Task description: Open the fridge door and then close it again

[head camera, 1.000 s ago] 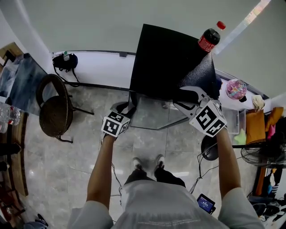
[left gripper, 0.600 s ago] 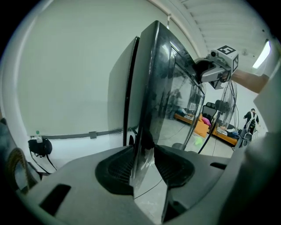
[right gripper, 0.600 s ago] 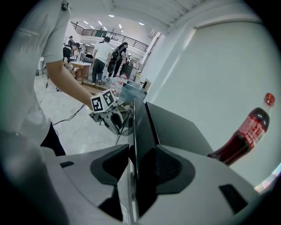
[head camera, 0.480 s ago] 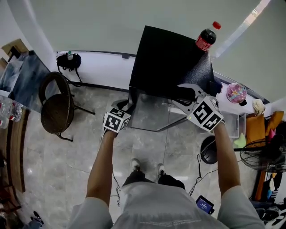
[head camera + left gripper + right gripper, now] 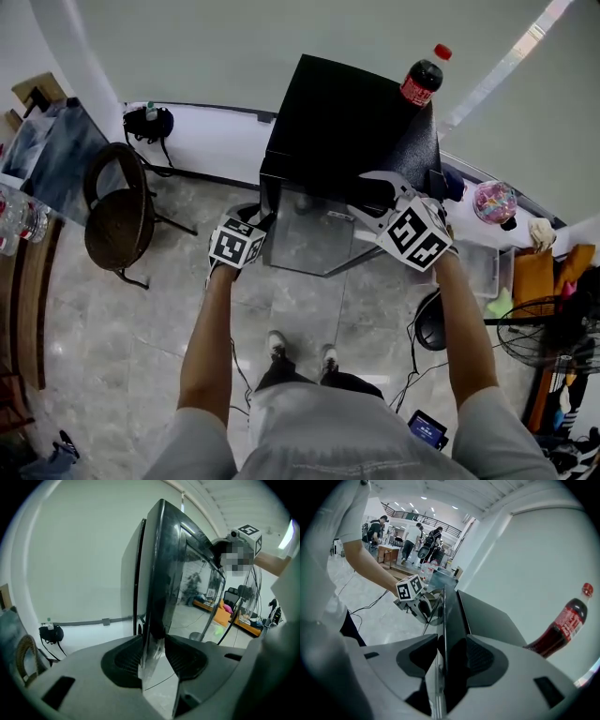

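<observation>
A small black fridge stands against the wall, its glass door facing me. My left gripper is shut on the door's left edge; in the left gripper view that edge runs up between the pads, which both press on it by the left gripper. My right gripper clamps the door's upper right corner. The thin dark door edge sits between the pads of the right gripper. I cannot tell whether the door is fully against the body or slightly ajar.
A cola bottle stands on the fridge's back right corner. A round wicker chair is at the left, a black bag by the wall. Bins, a fan and cables crowd the right. People stand far off.
The head view has drifted slightly, so everything sits a little higher and further left. Both grippers stay clamped at the same places on the door.
</observation>
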Demonstrator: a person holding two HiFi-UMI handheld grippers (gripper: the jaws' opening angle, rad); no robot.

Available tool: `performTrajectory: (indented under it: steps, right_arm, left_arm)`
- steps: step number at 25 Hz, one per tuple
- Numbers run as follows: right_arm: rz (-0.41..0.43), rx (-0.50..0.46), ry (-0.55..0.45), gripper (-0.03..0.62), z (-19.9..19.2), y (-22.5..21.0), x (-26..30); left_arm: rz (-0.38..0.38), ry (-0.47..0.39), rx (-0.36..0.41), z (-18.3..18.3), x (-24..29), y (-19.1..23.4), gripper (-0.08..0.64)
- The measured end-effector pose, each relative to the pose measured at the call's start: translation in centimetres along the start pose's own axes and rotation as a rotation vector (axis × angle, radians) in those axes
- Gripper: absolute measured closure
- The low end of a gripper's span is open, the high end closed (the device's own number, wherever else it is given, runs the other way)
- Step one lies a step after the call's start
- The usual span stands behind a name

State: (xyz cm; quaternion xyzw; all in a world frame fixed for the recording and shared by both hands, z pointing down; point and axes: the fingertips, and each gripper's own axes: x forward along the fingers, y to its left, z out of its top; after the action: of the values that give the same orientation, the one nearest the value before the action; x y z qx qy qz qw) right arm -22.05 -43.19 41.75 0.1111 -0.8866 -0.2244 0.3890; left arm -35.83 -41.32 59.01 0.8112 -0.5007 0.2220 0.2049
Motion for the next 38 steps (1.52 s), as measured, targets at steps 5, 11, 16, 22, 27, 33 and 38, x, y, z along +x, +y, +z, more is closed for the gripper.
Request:
performTrajectory:
  steps: [5, 11, 16, 22, 27, 33, 38]
  right_arm:
    - [0.004, -0.011, -0.016, 0.402, -0.1, 0.1, -0.2]
    - [0.005, -0.02, -0.021, 0.403, -0.2, 0.3, 0.0]
    - [0.006, -0.032, -0.03, 0.402, -0.1, 0.5, -0.2]
    - [0.064, -0.085, -0.069, 0.402, 0.2, 2.0, -1.1]
    - [0.101, -0.104, -0.083, 0.402, 0.3, 2.9, -1.5]
    - [0.151, -0.149, -0.112, 0.402, 0.7, 4.3, -2.3]
    - [0.204, -0.199, -0.149, 0.4, 0.6, 5.9, -3.2]
  left_arm:
    - [0.01, 0.005, -0.012, 0.0, 0.0, -0.1, 0.425]
    - [0.051, 0.024, -0.03, -0.3, -0.2, 0.0, 0.425]
    - [0.066, 0.03, -0.047, -0.3, -0.4, -0.2, 0.425]
    - [0.054, 0.039, -0.043, -2.0, -2.2, -2.0, 0.428]
    - [0.083, 0.039, -0.08, -3.1, -3.4, -3.1, 0.431]
    - [0.128, 0.029, -0.121, -4.6, -5.3, -4.8, 0.436]
    - [0.176, 0.026, -0.155, -6.2, -7.0, -7.1, 0.442]
